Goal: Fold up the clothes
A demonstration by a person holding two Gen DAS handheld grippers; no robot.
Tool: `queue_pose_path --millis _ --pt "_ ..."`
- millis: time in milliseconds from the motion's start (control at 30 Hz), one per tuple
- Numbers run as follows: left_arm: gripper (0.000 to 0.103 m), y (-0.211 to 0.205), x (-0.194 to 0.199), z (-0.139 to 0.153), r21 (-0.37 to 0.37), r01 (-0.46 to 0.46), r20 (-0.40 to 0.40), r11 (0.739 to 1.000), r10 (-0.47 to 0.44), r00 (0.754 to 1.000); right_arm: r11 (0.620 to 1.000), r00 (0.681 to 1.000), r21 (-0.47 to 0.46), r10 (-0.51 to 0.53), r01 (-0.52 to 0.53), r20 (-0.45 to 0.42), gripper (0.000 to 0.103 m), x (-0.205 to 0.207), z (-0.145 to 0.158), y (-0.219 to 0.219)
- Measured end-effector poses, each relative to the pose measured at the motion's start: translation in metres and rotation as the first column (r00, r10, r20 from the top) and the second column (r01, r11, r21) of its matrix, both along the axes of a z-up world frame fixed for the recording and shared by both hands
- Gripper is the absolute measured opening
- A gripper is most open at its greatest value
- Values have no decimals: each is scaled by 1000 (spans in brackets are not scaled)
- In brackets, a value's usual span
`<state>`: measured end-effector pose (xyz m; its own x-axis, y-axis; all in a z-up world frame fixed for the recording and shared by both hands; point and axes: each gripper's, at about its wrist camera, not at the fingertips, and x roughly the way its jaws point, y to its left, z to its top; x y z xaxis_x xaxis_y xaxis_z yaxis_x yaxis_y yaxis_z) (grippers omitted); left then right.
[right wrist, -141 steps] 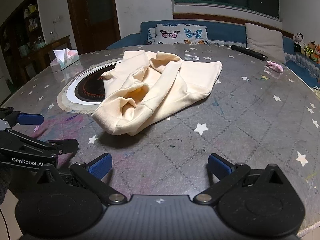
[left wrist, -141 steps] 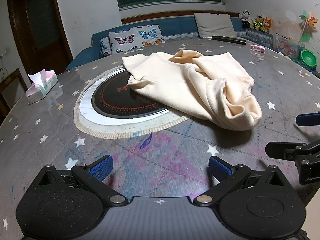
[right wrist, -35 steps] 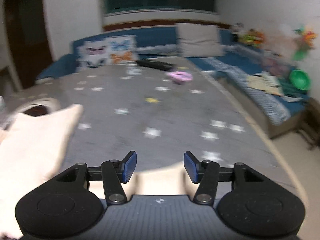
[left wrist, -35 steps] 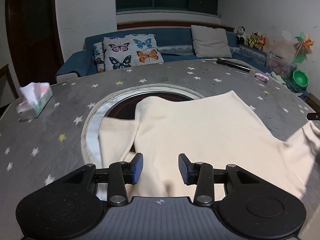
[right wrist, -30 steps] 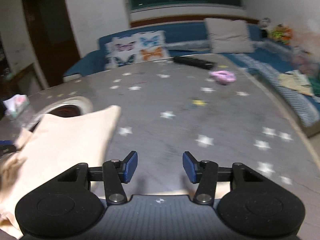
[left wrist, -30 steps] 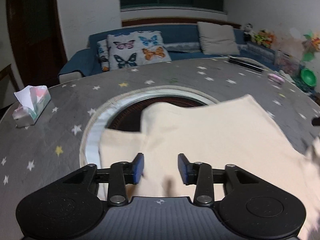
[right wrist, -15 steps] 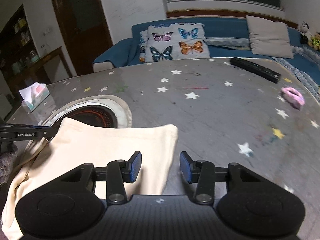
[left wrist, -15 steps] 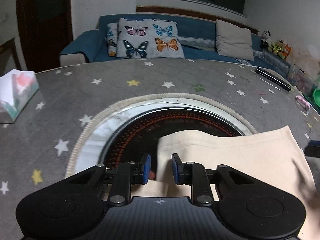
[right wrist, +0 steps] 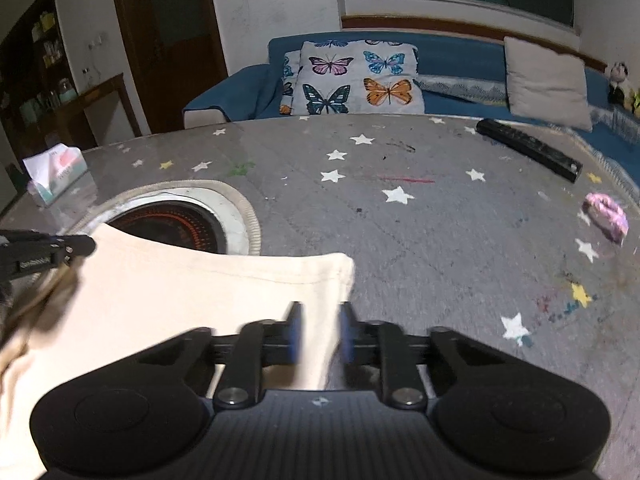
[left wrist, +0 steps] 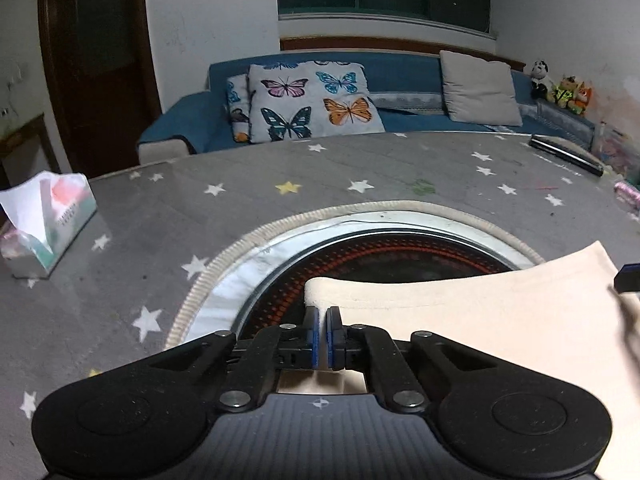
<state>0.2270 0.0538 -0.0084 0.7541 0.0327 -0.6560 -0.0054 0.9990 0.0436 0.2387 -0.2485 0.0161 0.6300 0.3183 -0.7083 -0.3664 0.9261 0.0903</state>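
We can read almost nothing here: the lettering on the tissue box (left wrist: 48, 220) is too small, and the white print on the side of the left gripper (right wrist: 44, 258), seen from the right wrist camera, is blurred past reading.

Our left gripper (left wrist: 322, 322) points forward, low over the table (left wrist: 360, 168), its blue pads pressed nearly together on the near left corner of the cream garment (left wrist: 460, 320). That corner lies over the dark burner (left wrist: 400, 258) set in the table's round cutout.

Our right gripper (right wrist: 320, 330) also points forward and low. Its jaws are a little apart, with the garment's (right wrist: 192, 304) right edge running between them; the fingers are motion-blurred, so we cannot tell whether they grip the cloth.

The garment lies spread flat between the two grippers, its far hem straight, its right corner on the starred grey cloth beside the cutout.

Farther right on the table lie a black remote (right wrist: 528, 148) and a pink scrunchie (right wrist: 606, 216), well apart from the garment. A butterfly pillow (right wrist: 356, 78) leans on the blue sofa (right wrist: 460, 56) behind.
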Motion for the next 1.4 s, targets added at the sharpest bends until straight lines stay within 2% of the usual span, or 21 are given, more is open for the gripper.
queue_pose_path --millis 167,233,367,467,500,600,667,767,833,867,900,933,967,1067,1167,1267,1400 --pt "5 8 8 -4 -12 -15 -22 1000 14 1000 999 1000 -32 -2 2 15 11 14 -6 9" --pt "11 14 8 -1 -36 -17 -35 999 16 999 1000 1000 -30 0 0 13 12 16 -4 10" --pt "12 29 -8 14 -42 -6 -10 999 6 1000 1000 999 -19 24 -24 32 13 7 9 10" --pt "13 36 -30 21 -22 31 2 999 -31 1000 998 998 -2 56 -56 39 22 -8 20 10" --pt "18 36 -38 23 -16 53 3 998 -53 999 998 997 3 69 -69 39 24 -13 22 11" --pt "42 30 -57 22 6 117 -6 993 -117 993 993 993 7 116 -116 37 27 -31 27 18" --pt "44 21 -65 17 38 154 -9 987 -153 988 989 989 9 144 -145 32 30 -42 27 23" --pt "42 12 -63 9 71 158 -27 985 -156 987 983 983 9 182 -182 21 32 -58 26 32" --pt "27 15 -60 5 52 142 -32 989 -141 990 979 979 8 202 -202 16 32 -68 26 36" --pt "24 18 -59 3 38 133 -32 990 -131 991 978 978 8 210 -210 15 32 -72 26 38" --pt "17 21 -58 2 23 123 -33 992 -122 992 977 976 9 215 -215 15 32 -76 26 39" --pt "6 24 -57 0 9 113 -33 994 -113 993 975 975 10 220 -220 15 32 -81 27 41" --pt "3 26 -58 1 2 99 -26 995 -99 995 975 974 9 224 -224 16 32 -84 27 42" --pt "3 43 -76 15 -21 32 41 999 -31 999 972 972 1 234 -234 19 32 -94 28 44" --pt "2 68 -101 32 -48 -64 108 997 69 992 970 970 2 241 -241 14 32 -104 26 44" --pt "2 97 -131 44 -79 -174 140 982 184 973 969 969 -3 248 -248 10 32 -113 25 46" --pt "2 131 -172 48 -121 -295 146 948 310 939 958 958 -6 285 -285 18 32 -131 29 54"
